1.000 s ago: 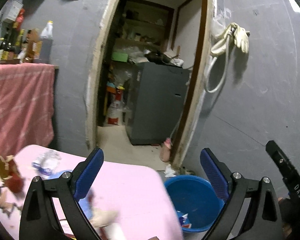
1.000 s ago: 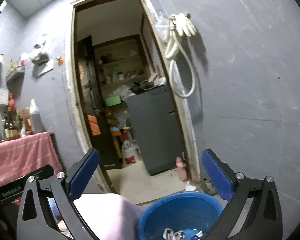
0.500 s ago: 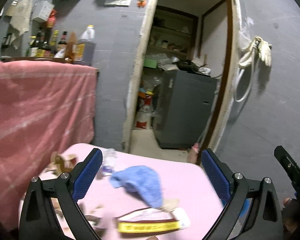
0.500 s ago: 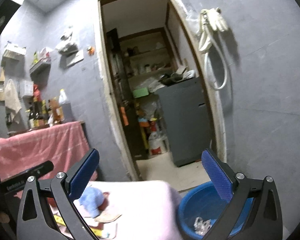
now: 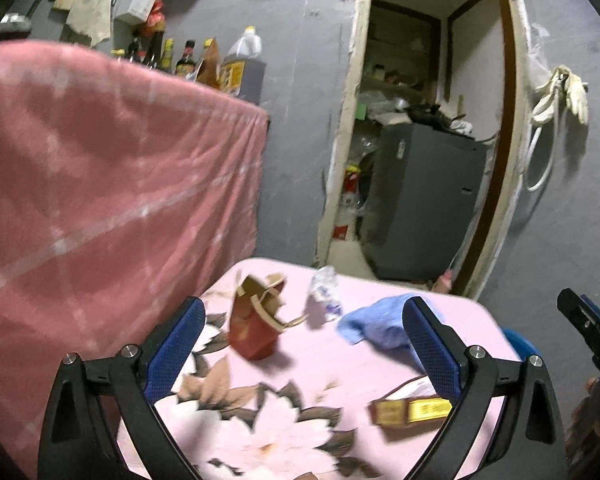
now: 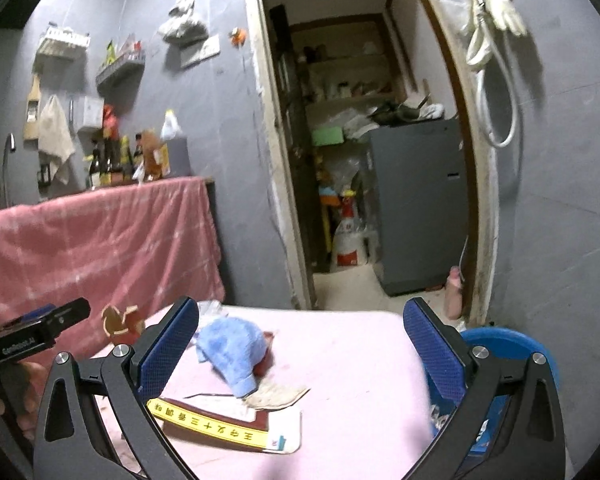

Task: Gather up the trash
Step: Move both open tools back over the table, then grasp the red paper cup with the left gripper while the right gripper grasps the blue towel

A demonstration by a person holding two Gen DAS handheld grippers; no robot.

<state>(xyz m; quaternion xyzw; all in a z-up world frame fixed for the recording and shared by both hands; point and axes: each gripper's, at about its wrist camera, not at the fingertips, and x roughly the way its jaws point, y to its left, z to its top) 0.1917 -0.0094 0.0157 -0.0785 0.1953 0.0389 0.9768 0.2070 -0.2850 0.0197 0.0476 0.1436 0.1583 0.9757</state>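
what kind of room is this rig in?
Probably a home kitchen or utility room. Sauce and oil bottles line a counter draped in pink cloth, a doorway opens onto cluttered pantry shelves, and rubber gloves hang on the grey wall.

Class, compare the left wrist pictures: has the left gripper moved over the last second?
Yes. The left gripper swung left: the doorway slid right in its view, and the blue basin is now nearly out of sight.
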